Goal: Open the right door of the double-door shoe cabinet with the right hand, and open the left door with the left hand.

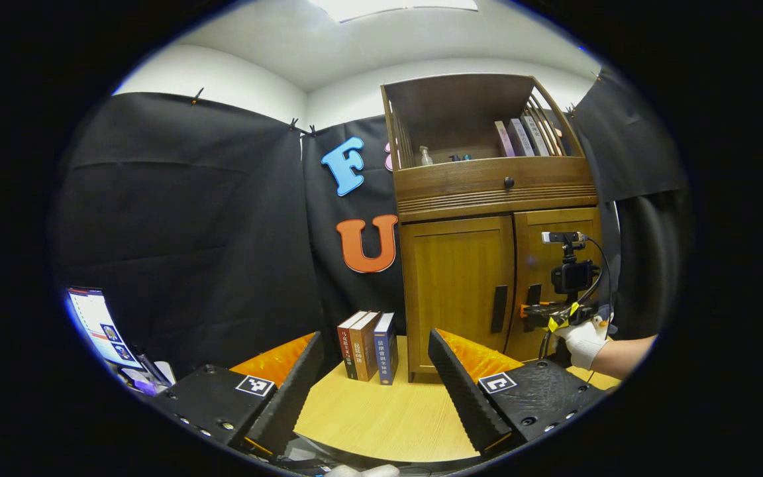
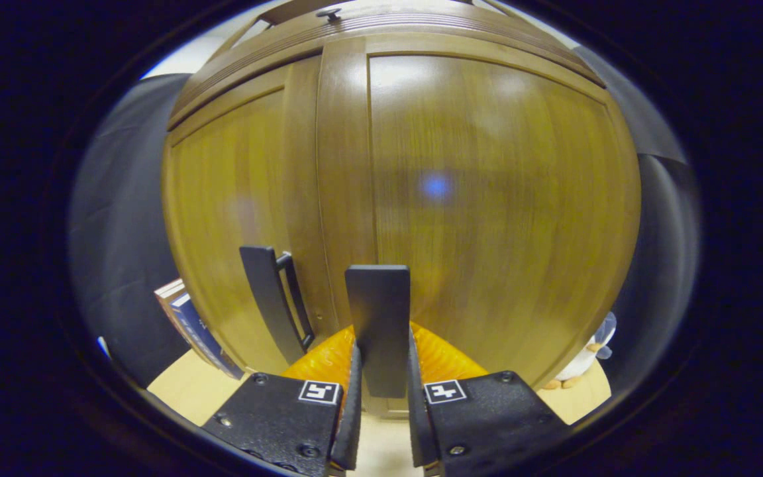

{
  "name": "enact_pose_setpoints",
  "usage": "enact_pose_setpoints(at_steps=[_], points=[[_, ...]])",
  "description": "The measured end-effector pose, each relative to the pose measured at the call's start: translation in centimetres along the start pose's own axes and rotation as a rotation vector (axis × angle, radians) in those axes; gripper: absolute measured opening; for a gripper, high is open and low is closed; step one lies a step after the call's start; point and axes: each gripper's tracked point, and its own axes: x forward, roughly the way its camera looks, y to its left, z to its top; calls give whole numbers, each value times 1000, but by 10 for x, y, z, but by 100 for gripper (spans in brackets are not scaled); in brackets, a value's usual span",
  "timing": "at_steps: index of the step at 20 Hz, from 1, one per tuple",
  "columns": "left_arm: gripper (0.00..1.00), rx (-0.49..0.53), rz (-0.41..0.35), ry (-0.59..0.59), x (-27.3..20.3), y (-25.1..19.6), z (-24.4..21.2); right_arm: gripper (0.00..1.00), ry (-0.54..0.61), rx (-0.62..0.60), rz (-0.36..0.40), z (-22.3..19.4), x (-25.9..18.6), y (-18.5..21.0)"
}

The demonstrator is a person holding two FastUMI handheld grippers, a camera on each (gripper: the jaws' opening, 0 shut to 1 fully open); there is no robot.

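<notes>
Since its flat dark handle (image 2: 377,328) is my pull point, right gripper (image 2: 381,397) clamps it | brown wooden right door (image 2: 501,199) unopened | left gripper (image 1: 375,391) spread wide, waiting

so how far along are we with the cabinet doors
Nothing is open yet: both doors sit flush. In hand: the right tongs are clamped on the right door's handle. Left: pulling it open, then the left door, whose handle the open left tongs haven't reached.
</notes>
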Motion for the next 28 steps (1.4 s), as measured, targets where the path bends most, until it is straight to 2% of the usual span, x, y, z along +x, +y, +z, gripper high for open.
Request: enact_pose_setpoints(at_steps=[8,13,14,15,19,20,21,28], points=[[96,1,-37,-6,-7,-2,-3,34,10,-21,60,-14,-52,-8],[96,-9,-77,-10,-5,-10,-7,33,18,-18,70,-24,-88,-19],[100,-11,-85,-10,-5,-12,-7,33,19,-15,70,-26,-94,-22],[96,-14,-94,-10,-6,-13,-7,33,22,-13,68,-27,-100,-25],[96,-21,-130,-10,-5,-20,-10,33,28,-4,48,-35,-125,-41],[100,-23,-138,-9,-6,-22,-11,33,30,-4,41,-36,-131,-45],[96,-25,-146,-10,-6,-22,-11,33,34,0,34,-39,-137,-50],[96,-17,-199,-11,-6,-31,-14,30,34,5,-32,-47,-172,-75]])
